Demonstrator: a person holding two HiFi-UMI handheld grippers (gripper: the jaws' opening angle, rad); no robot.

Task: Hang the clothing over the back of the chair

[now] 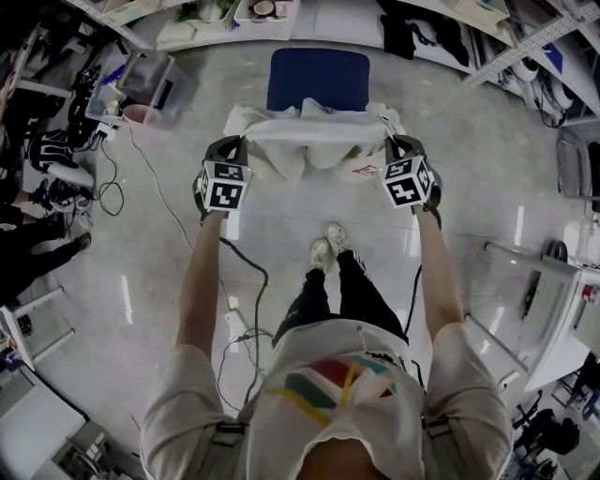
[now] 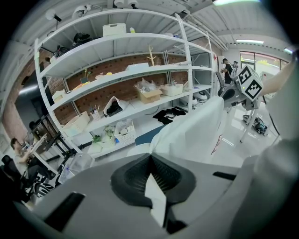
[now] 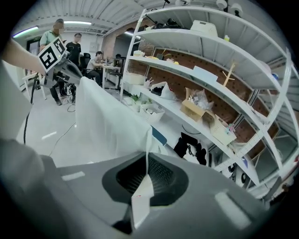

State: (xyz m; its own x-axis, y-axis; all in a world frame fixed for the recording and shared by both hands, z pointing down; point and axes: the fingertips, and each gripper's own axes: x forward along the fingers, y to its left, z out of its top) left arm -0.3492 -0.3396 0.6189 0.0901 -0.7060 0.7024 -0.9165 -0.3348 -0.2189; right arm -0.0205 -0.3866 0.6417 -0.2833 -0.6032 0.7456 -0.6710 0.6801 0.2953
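A white garment (image 1: 314,141) is stretched between my two grippers, just in front of a chair with a blue seat (image 1: 319,80). The cloth hides the chair's back. My left gripper (image 1: 230,155) is shut on the garment's left edge, my right gripper (image 1: 401,150) on its right edge. In the left gripper view the jaws (image 2: 150,158) pinch a fold of white cloth (image 2: 196,130), with the blue seat (image 2: 147,134) beyond. In the right gripper view the jaws (image 3: 146,159) pinch the cloth (image 3: 107,126) the same way, beside the blue seat (image 3: 160,135).
White shelving (image 1: 281,23) with boxes and black clothes (image 1: 398,33) runs behind the chair. A clear bin (image 1: 150,80) stands at the far left. Cables (image 1: 246,277) trail on the floor by my feet. A white table (image 1: 562,319) is at the right. People (image 3: 74,46) stand farther off.
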